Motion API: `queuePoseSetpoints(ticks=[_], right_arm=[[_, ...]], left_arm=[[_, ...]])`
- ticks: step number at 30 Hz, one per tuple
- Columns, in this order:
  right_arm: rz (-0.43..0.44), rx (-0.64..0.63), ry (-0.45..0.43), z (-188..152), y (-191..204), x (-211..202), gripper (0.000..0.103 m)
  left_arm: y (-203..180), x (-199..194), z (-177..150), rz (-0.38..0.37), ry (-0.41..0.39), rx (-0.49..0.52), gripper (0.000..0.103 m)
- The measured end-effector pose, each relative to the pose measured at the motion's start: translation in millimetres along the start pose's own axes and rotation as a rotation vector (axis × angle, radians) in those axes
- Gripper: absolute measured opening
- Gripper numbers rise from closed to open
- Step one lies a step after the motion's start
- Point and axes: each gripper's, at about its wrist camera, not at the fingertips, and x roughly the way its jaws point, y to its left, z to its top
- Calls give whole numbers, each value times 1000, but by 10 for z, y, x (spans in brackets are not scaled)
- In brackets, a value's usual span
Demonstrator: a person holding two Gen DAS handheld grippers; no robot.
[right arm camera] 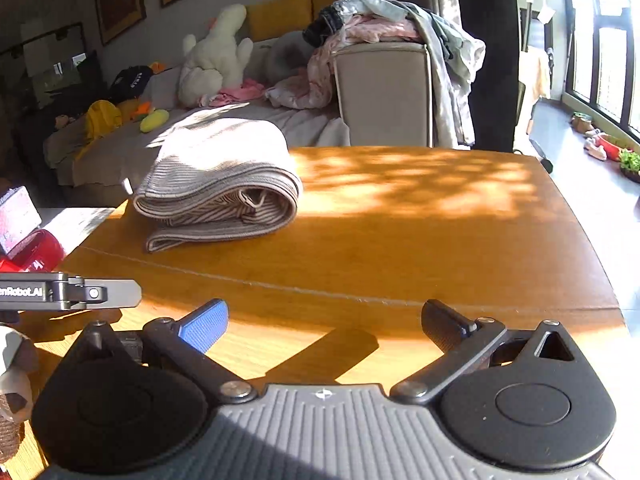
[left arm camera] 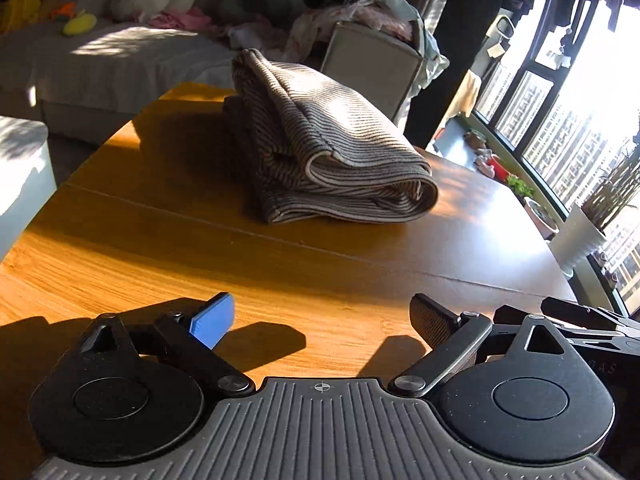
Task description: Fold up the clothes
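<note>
A striped beige and brown garment (left arm camera: 320, 148) lies folded in a thick stack on the wooden table (left arm camera: 168, 240). It also shows in the right wrist view (right arm camera: 220, 184), at the table's far left. My left gripper (left arm camera: 320, 320) is open and empty, low over the table's near part, well short of the garment. My right gripper (right arm camera: 324, 324) is open and empty, also near the front edge, with the garment ahead and to the left. Part of the other gripper's body (right arm camera: 68, 292) shows at the left of the right wrist view.
A sofa (right arm camera: 384, 92) behind the table holds a pile of loose clothes (right arm camera: 376, 20) and a white plush toy (right arm camera: 216, 56). A red object (right arm camera: 36, 248) sits left of the table. Windows and potted plants (left arm camera: 592, 220) stand on the right.
</note>
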Motion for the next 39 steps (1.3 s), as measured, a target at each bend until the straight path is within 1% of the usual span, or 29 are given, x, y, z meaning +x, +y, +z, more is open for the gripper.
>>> queuePoseSetpoints(ticks=[1,4,6,7,8,14,26,39], right_arm=[[-21,0,18,-57,-22,-28,103],[-117,-7,53,-244,-70,-97,103],[-188,11,66,-255,-101,-101,103],[-221,24,69,-255,-124,-93,103],[-227,31,67,-253,-140,-90,103],[-208,12,63,-231,-105,-37,103],[-203,15,56,-221,-108,-11,103],[-202,15,54,-222,-107,-7,103]], left_arm=[[-30,-22,-53,14,2,12,103],[-219,-56,-236,111,-27,116,103],[-322,-15,-289,165,-24,177,103],[-376,18,-274,185,-14,191,103],[-429,51,-258,206,-5,204,103],[-420,77,-246,224,-26,172,103],[-450,91,-253,239,-32,170,103],[-451,92,-246,240,-31,169,103]])
